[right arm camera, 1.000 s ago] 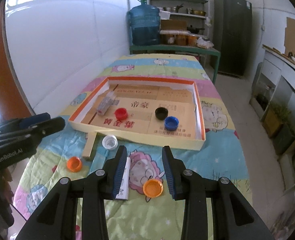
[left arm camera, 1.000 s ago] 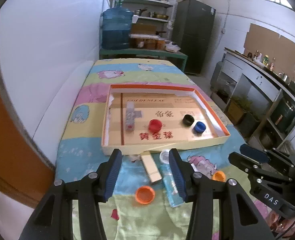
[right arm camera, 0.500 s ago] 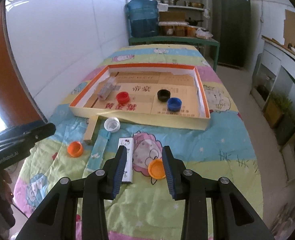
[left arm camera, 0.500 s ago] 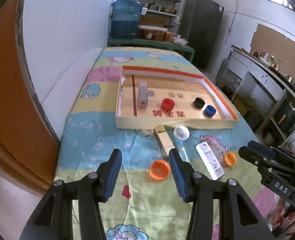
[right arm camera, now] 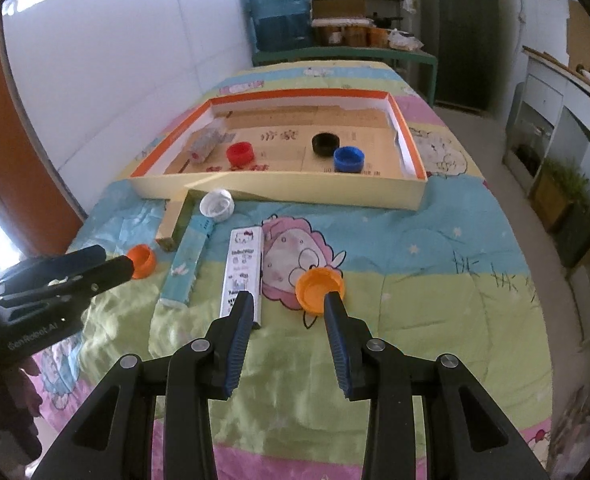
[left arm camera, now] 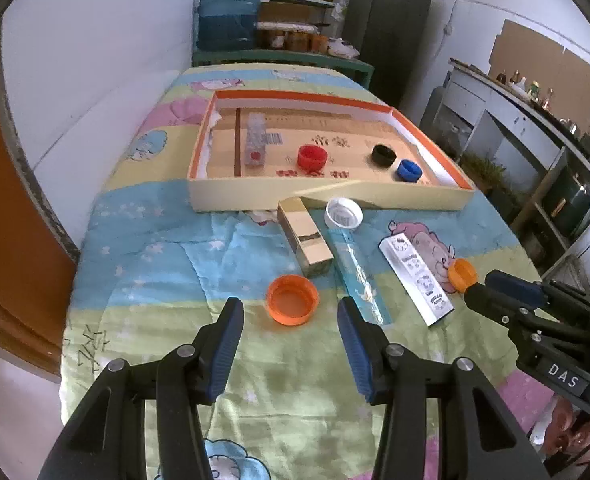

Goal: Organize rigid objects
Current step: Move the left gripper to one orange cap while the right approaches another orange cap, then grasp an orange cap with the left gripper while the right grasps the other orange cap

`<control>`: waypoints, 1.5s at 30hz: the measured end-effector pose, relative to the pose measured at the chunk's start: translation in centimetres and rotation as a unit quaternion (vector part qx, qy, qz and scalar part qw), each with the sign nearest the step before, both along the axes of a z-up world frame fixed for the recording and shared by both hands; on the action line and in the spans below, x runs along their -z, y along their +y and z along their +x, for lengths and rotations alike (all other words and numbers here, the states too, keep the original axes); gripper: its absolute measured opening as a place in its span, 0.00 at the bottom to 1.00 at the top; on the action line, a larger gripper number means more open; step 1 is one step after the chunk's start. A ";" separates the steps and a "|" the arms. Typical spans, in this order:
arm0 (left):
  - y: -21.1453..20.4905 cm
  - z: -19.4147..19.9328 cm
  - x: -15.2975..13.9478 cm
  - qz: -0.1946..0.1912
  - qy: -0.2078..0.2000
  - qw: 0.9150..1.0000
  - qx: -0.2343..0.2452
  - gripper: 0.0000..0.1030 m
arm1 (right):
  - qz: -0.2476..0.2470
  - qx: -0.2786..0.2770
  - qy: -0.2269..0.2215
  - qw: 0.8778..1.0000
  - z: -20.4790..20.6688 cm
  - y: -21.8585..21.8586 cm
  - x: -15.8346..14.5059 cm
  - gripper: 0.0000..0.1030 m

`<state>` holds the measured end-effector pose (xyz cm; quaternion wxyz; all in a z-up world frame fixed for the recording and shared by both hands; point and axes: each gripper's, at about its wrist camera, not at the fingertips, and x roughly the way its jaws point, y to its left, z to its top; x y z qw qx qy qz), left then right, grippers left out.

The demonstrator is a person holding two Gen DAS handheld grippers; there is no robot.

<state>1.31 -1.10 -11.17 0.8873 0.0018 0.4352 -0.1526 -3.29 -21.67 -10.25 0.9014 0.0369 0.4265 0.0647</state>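
Note:
A shallow orange-rimmed cardboard tray [left arm camera: 327, 200] [right arm camera: 279, 194] holds a red cap [left arm camera: 312, 157], a black cap [left arm camera: 383, 155], a blue cap [left arm camera: 408, 170] and a clear box [left arm camera: 255, 144]. On the quilt in front lie a gold box [left arm camera: 305, 236], a white cap [left arm camera: 343, 214], a light-blue box [left arm camera: 357, 268], a white printed box [left arm camera: 415, 280] [right arm camera: 243, 272] and two orange caps [left arm camera: 292, 305] [right arm camera: 319, 285]. My left gripper [left arm camera: 291, 312] is open, just behind the near orange cap. My right gripper [right arm camera: 288, 304] is open, between the white printed box and the other orange cap.
The bed-like table has a white wall along its left side and a drop to the floor on the right. A blue water jug [left arm camera: 227, 10] and shelves stand beyond the far end. Cabinets [left arm camera: 535, 128] line the right wall.
Both grippers have pulled back and down toward the near end of the table; the loose items now lie just ahead of the fingertips. Both stayed open. No object moved.

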 end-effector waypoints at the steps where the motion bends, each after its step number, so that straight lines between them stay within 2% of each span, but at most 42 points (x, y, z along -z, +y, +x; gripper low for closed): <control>1: -0.1 0.0 0.2 0.002 0.001 1.000 0.000 0.47 | 0.000 0.001 0.002 1.000 0.0 0.0 0.2 0.36; 23: -0.7 1.5 1.5 0.026 -0.001 1.000 -0.005 0.47 | 0.005 0.007 0.017 1.000 0.9 -0.8 1.6 0.36; 38: -0.9 1.5 1.7 0.035 -0.010 0.999 -0.004 0.47 | -0.021 0.010 0.017 1.000 2.2 -0.6 2.2 0.36; 41: -0.8 1.6 1.7 0.032 -0.011 0.999 -0.009 0.44 | -0.029 0.013 0.016 0.999 2.3 -0.6 2.3 0.29; 45: -0.1 1.8 1.6 0.021 -0.009 1.000 -0.021 0.32 | -0.033 0.011 0.014 0.999 2.3 -0.5 2.3 0.29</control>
